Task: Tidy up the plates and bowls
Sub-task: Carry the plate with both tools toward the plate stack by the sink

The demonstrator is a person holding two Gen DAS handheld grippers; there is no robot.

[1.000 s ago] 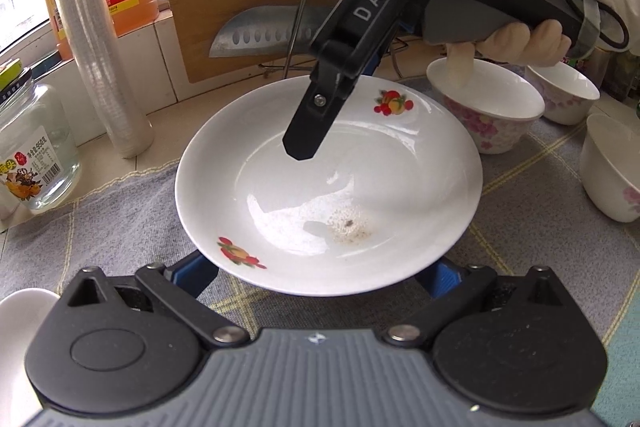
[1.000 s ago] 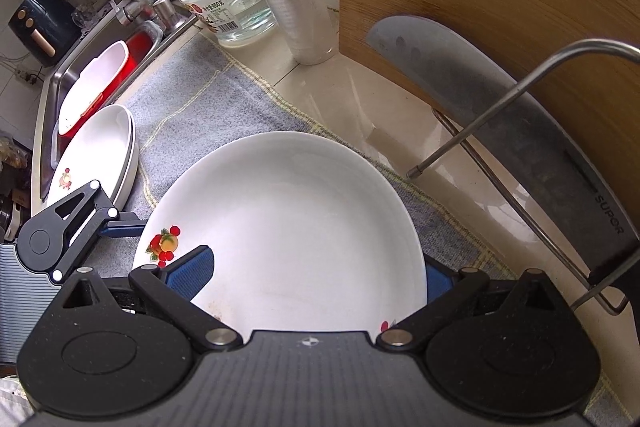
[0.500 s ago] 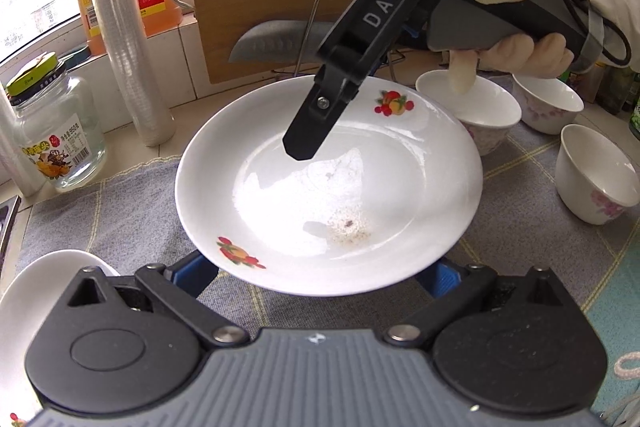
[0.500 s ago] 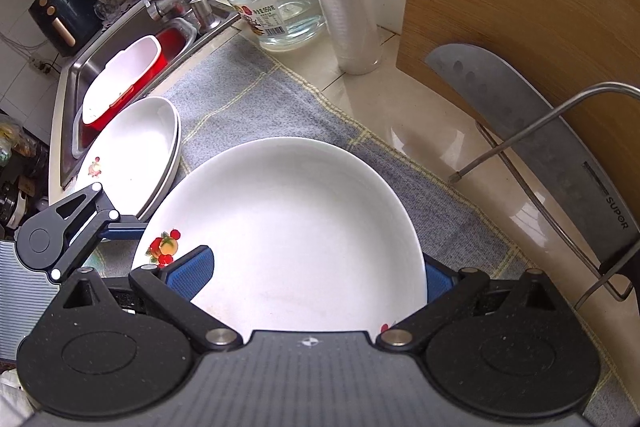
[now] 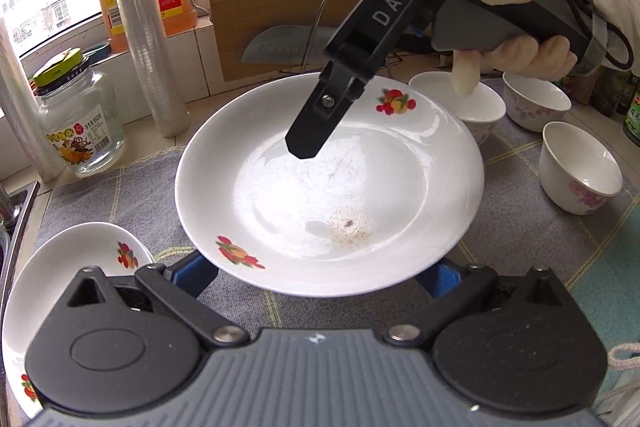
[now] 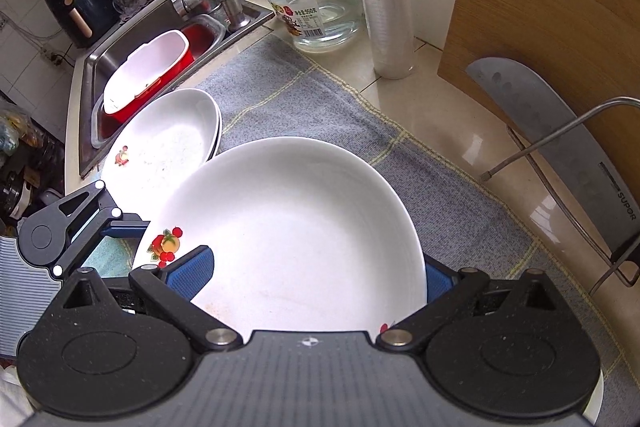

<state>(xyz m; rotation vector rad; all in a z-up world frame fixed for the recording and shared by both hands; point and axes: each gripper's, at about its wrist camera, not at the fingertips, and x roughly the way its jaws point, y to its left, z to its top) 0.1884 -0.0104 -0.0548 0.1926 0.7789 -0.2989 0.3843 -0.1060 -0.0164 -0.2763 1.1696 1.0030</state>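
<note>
The sink (image 6: 132, 39) holds a red-and-white basin (image 6: 148, 75); just beside it two plates (image 6: 160, 143) sit stacked on the grey mat (image 6: 320, 99). Above the mat, right of that stack, a white fruit-printed plate (image 5: 328, 187) with brown specks sits between the spread fingers of the left gripper (image 5: 320, 275) and right gripper (image 6: 316, 279), though I cannot tell whether they touch its rim.

White shallow plate (image 5: 328, 187): fruit decals on rim, brown specks in the well, lifted above the grey mat. Stacked plates (image 6: 160, 143): same pattern (beside the sink). Three small white bowls (image 5: 580, 167), pink floral print, upright on the mat's right side.
</note>
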